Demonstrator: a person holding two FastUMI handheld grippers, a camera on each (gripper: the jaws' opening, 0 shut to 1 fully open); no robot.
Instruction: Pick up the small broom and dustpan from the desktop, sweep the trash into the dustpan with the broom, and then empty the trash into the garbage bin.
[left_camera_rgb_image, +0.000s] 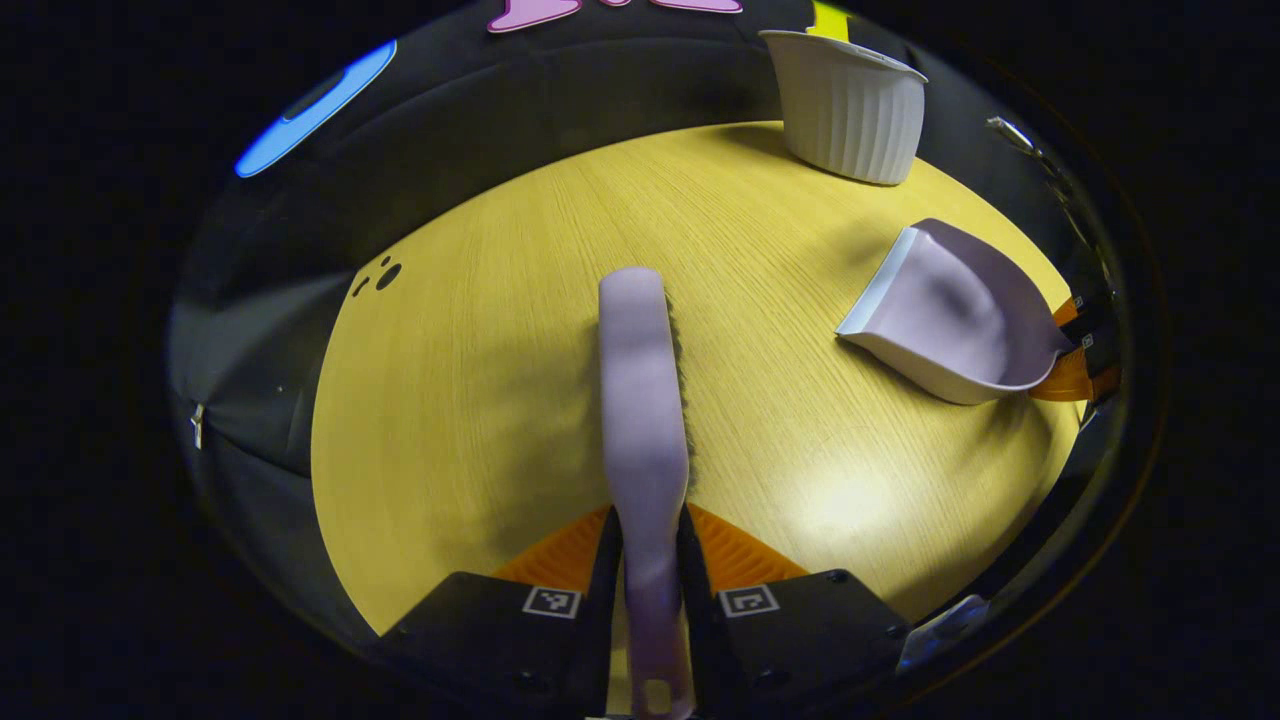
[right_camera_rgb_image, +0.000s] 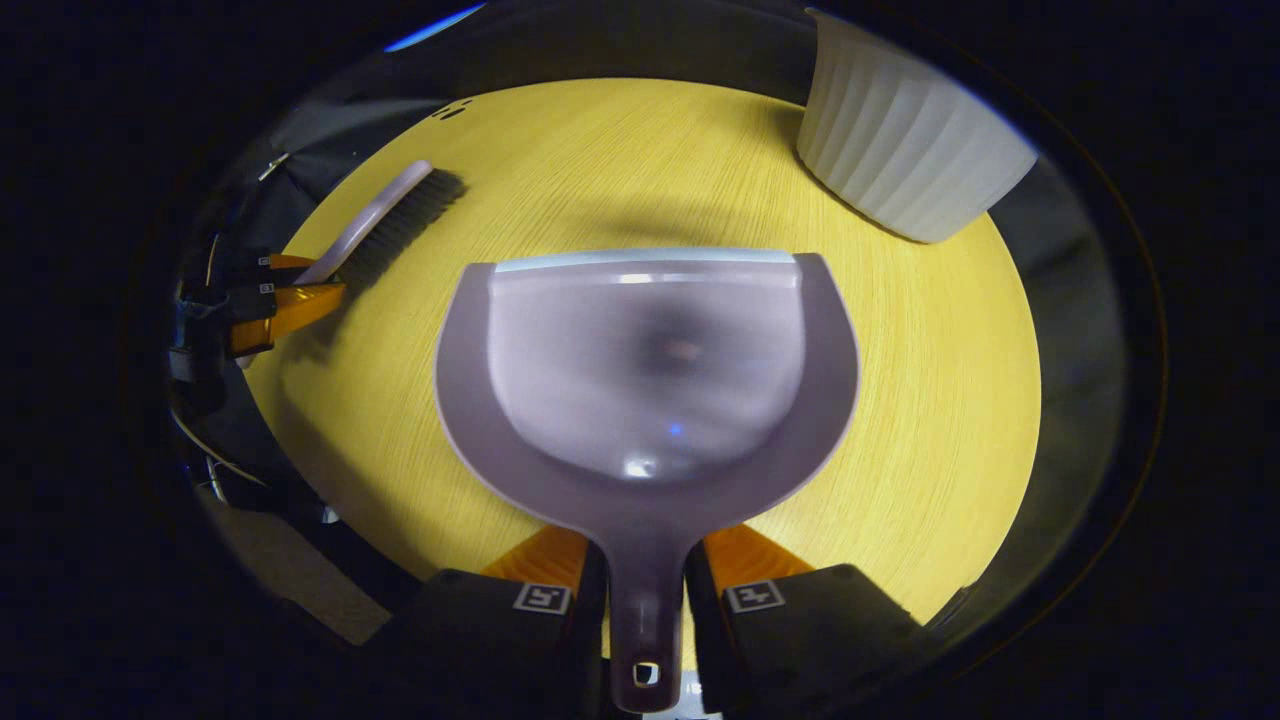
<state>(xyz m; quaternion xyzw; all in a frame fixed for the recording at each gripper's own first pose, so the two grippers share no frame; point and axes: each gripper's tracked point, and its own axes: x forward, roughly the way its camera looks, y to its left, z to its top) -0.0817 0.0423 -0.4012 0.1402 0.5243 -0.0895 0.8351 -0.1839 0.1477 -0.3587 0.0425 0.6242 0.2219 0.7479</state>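
Lilac broom (left_camera_rgb_image: 643, 400) and dustpan (right_camera_rgb_image: 645, 380), white ribbed bin (left_camera_rgb_image: 848, 105), yellow wood-grain desktop (left_camera_rgb_image: 480, 380)

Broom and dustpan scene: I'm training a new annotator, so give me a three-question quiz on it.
1. True or false: the left gripper is shut on the broom.
2. What does the right gripper hold? A) the bin B) the dustpan C) nothing
3. Fill in: the white ribbed garbage bin stands on the ____.

Key
1. True; both fingers press the handle.
2. B.
3. Table.
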